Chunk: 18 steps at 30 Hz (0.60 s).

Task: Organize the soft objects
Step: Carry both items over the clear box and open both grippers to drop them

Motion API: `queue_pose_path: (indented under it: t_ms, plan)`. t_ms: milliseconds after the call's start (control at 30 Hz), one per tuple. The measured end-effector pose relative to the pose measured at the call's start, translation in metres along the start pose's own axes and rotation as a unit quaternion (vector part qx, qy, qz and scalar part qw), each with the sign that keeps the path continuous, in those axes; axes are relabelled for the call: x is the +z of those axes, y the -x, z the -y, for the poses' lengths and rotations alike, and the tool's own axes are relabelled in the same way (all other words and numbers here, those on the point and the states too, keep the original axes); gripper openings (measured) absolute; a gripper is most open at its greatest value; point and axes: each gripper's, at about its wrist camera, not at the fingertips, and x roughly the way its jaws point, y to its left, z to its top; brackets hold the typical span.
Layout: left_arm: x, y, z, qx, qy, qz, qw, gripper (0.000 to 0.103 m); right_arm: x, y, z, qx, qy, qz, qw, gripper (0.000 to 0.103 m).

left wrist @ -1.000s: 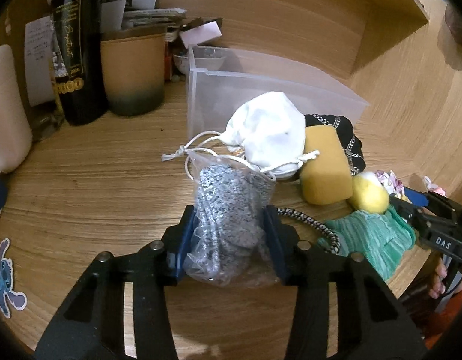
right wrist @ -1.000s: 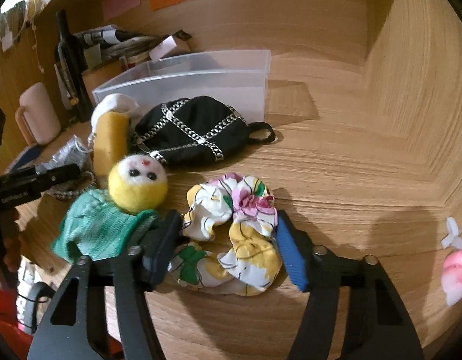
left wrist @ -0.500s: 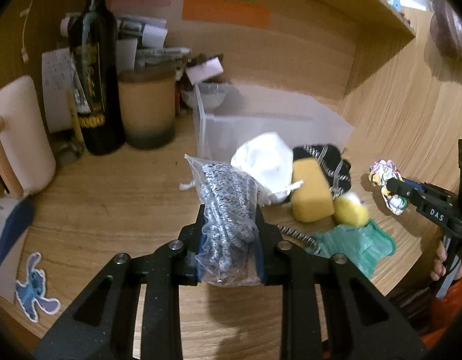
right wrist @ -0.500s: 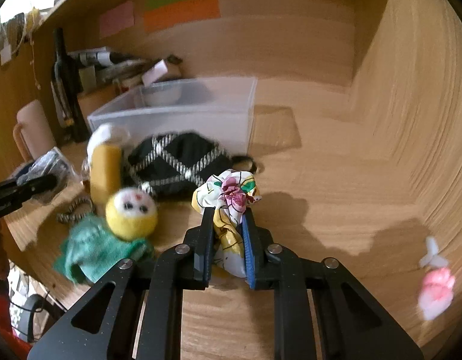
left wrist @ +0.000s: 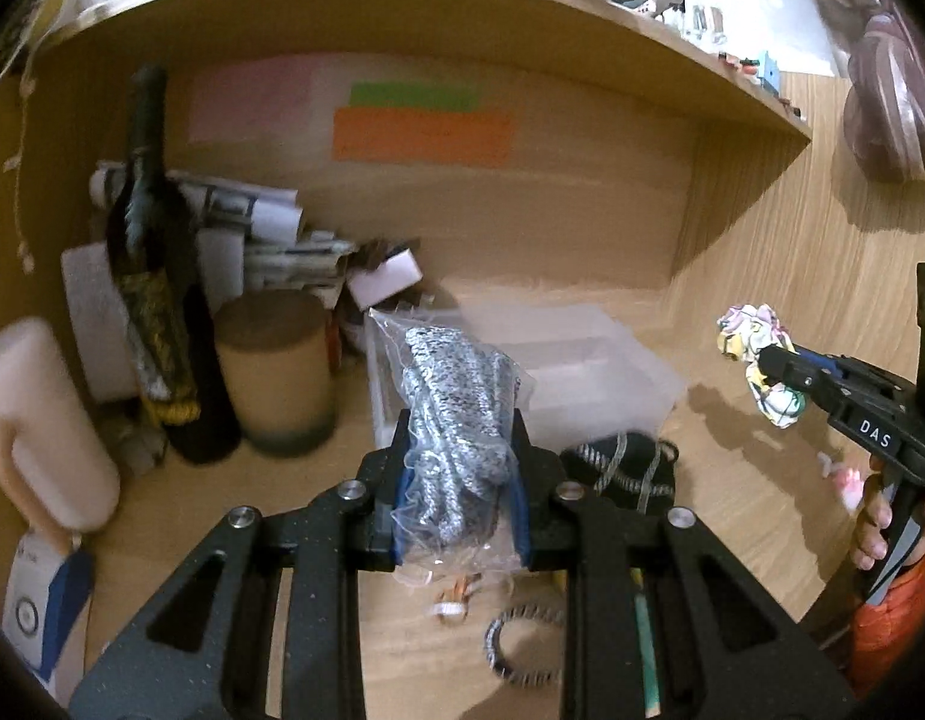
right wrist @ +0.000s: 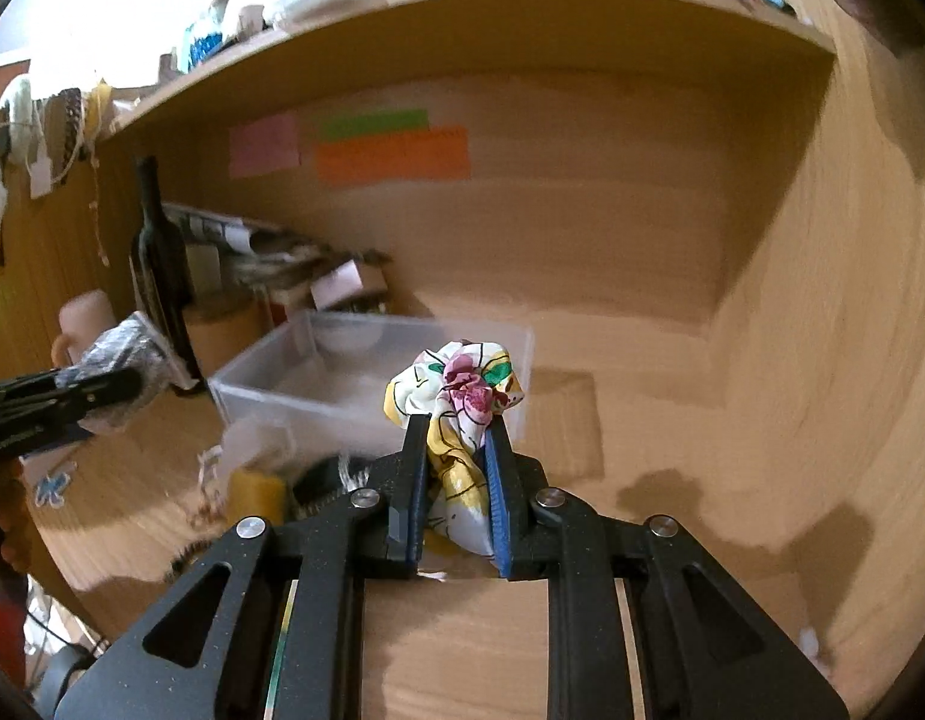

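My left gripper (left wrist: 460, 450) is shut on a clear plastic bag of grey speckled knit fabric (left wrist: 456, 414), held up above the desk. My right gripper (right wrist: 458, 450) is shut on a floral scrunchie (right wrist: 456, 384), also lifted; that scrunchie (left wrist: 756, 360) shows at the right of the left wrist view. A clear plastic bin (right wrist: 318, 384) stands behind both. On the desk below lie a black chain-trimmed pouch (left wrist: 618, 468), a yellow sponge (right wrist: 255, 495) and a speckled hair tie (left wrist: 516, 642).
A dark wine bottle (left wrist: 156, 300), a tan cup (left wrist: 276, 372), a pale mug (left wrist: 36, 420) and stacked papers (left wrist: 264, 228) crowd the back left. A shelf (left wrist: 522, 18) hangs overhead. A small pink item (left wrist: 846, 477) lies at right. A hand (left wrist: 873, 531) grips the right tool.
Both grippers closed on their items and rose off the desk: the left with the bagged fabric, the right with the scrunchie. Both views tilted upward toward the shelf.
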Motion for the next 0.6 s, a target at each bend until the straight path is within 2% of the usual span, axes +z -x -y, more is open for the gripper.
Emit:
queue_pose_path:
  t_ms: [300, 467, 600]
  plan:
    - [0.038, -0.043, 0.005, -0.01, -0.012, -0.011, 0.9998, 0.026, 0.035, -0.022, 0.001, 0.016, 0.013, 0.019, 1.0, 0.016]
    - [0.048, -0.076, 0.003, -0.003, -0.015, -0.032, 0.9994, 0.026, 0.048, -0.045, 0.004, 0.02, 0.013, 0.005, 1.0, 0.016]
    - [0.052, -0.107, -0.001, -0.008, -0.01, -0.068, 0.9976, 0.026, 0.053, -0.073, 0.005, 0.022, 0.02, -0.023, 0.999, 0.016]
